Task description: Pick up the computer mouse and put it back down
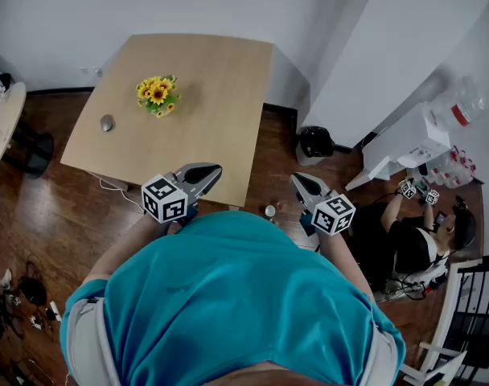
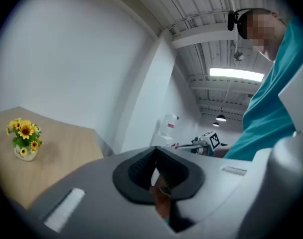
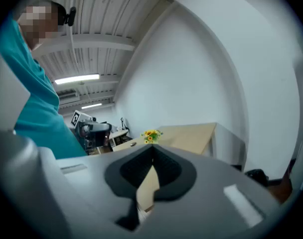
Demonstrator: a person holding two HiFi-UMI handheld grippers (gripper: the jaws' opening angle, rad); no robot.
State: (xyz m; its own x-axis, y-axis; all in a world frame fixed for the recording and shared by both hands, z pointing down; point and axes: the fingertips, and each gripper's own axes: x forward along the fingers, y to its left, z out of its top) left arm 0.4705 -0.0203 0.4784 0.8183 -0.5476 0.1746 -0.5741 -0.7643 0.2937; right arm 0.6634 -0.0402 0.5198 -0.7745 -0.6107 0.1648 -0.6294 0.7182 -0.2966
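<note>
Risk: clipping sunflower pot point(image 1: 157, 95) reaching far left for mouse point(image 1: 107, 123); left gripper point(image 1: 213, 170), right gripper point(image 1: 296, 179) both closed, empty, needing opening first

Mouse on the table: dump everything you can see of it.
The mouse is a small grey oval with a rounded, slightly shiny top, plastic by the look. It lies flat on the light wooden table, close to its left edge in the head view, left of the sunflower pot and clear of it. Only the tabletop touches it. No cable can be made out at it; buttons and wheel are too small to tell.
</note>
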